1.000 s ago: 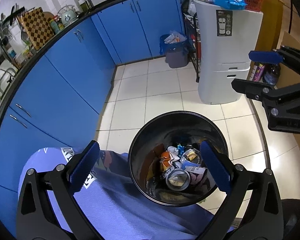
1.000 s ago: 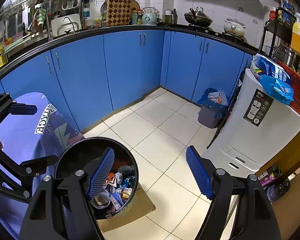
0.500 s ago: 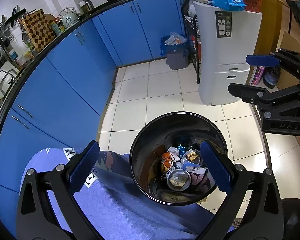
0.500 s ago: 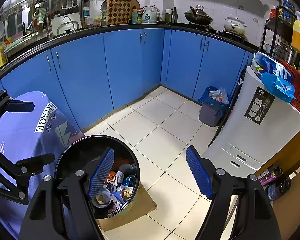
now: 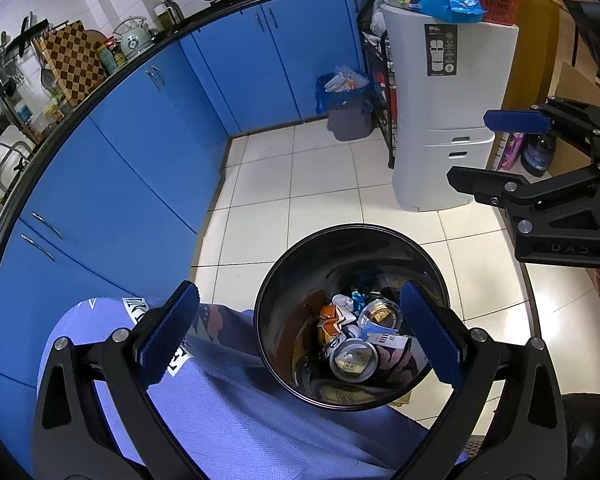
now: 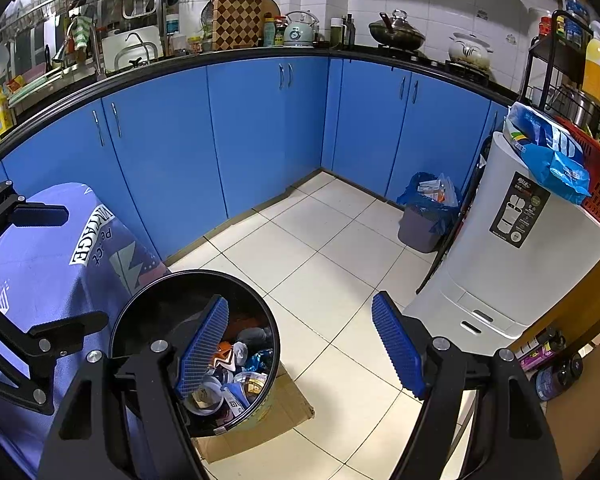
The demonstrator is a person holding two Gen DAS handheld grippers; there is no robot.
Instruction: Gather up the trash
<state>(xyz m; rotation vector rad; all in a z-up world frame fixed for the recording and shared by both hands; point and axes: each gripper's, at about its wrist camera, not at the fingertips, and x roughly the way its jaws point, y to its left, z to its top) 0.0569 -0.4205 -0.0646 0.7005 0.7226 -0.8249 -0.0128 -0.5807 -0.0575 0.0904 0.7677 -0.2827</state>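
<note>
Your left tongs [image 5: 300, 336] stand wide apart with nothing between the blue pads, hanging above the edge of a purple cloth [image 5: 236, 416] and the black trash bin [image 5: 268, 320]. Your right tongs [image 6: 300, 350] are spread apart too and empty, pointing down at the white tiled floor [image 6: 320, 256] just beside the bin. The bin stands on a flattened piece of cardboard [image 6: 276, 420] and already holds the collected trash [image 5: 356, 344]: cans, wrappers, a small carton and a clear lid, lying well below the rim. Further off, a grey bin with a blue bag [image 6: 424, 220] sits by the blue cabinets [image 6: 260, 136], next to a white appliance [image 6: 516, 256].
</note>
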